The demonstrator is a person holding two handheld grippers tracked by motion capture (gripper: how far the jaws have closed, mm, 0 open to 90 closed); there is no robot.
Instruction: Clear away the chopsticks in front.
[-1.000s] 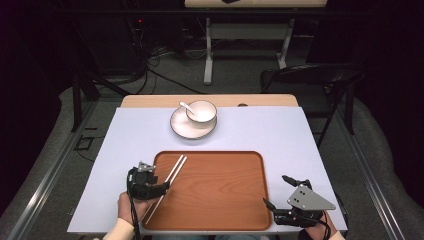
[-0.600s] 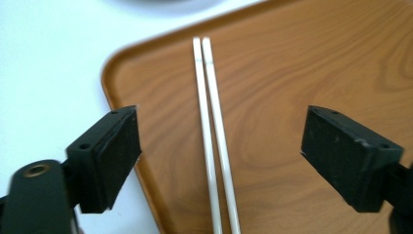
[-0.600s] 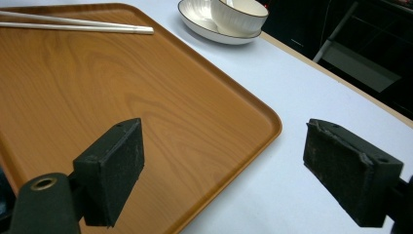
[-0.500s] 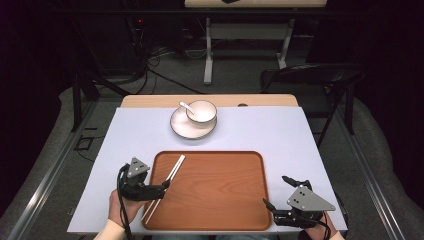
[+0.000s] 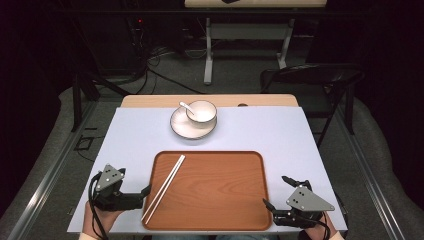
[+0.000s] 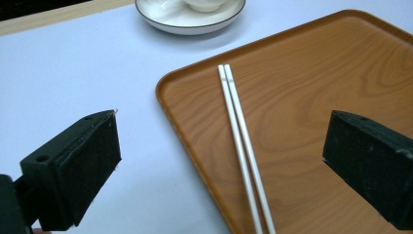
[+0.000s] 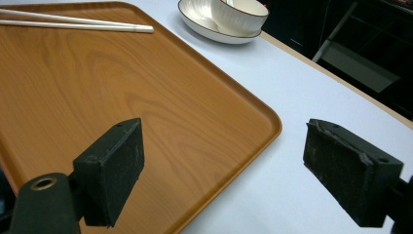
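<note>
Chopsticks [image 5: 164,188], a white pair lying side by side, rest along the left side of the wooden tray [image 5: 215,220] at the bench's [image 5: 280,135] near edge. At the near-left corner, the left hand-held gripper [image 5: 146,190] gapes wide and empty; the right hand-held gripper [image 5: 276,192] at the near-right corner likewise. A bowl [image 5: 201,113] with spoon [image 5: 186,106] on a plate [image 5: 180,128] sits toward the far edge.

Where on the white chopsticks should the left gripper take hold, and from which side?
Probably at the near half of the chopsticks, coming down from above with the jaws straddling both sticks across their width. They lie flat, side by side, on the tray near its left rim, so a low sideways approach would meet the rim. The left gripper is open beside that end.
</note>
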